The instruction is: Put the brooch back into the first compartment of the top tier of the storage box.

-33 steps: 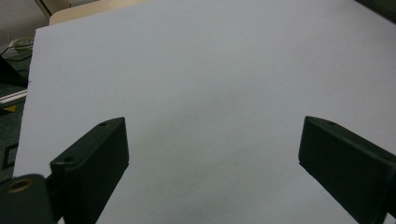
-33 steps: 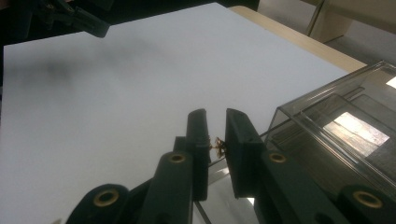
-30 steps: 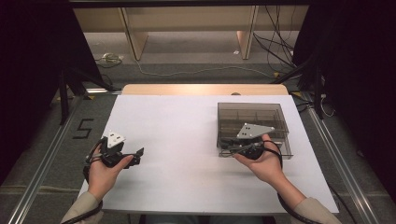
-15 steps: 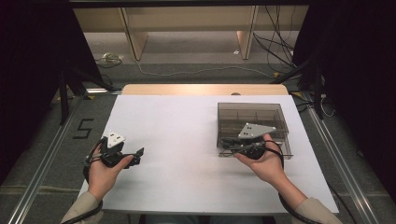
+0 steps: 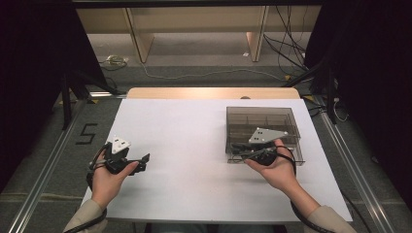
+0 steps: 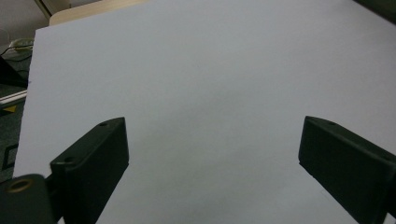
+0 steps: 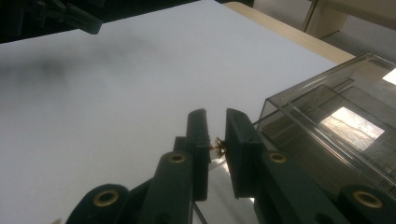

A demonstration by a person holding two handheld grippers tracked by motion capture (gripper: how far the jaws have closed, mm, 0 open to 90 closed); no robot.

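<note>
Left tongs (image 5: 141,159): you hold them in your left hand (image 5: 109,177) at the left side of the counter (image 5: 184,145). Their jaws stand wide open, and the left gripper view shows nothing between them, just the white surface.

Right tongs (image 7: 215,140): you hold them in your right hand (image 5: 277,167), at the near left corner of the box. The jaws are nearly closed, with a narrow gap between them. The right gripper view shows a small brass-coloured piece (image 7: 218,145) pinched in this gap. I cannot tell what kind of piece it is; it is too small.

Box (image 5: 265,131): a clear, smoke-coloured plastic box with compartments inside. It stands on the right half of the counter. The tips of the right tongs are just beside its near left corner, at the wall of the box. Whether they touch the wall, I cannot tell.

Small piece: it is between the jaws of the right tongs, raised a little over the counter, just outside the corner of the box.

Counter: a white sheet covers it, and a strip of wood shows at the far edge.

Two hands: they are well apart, the left one near the left edge, the right one at the box.

Floor: a mark "5" (image 5: 86,134) is on the floor left of the counter.
</note>
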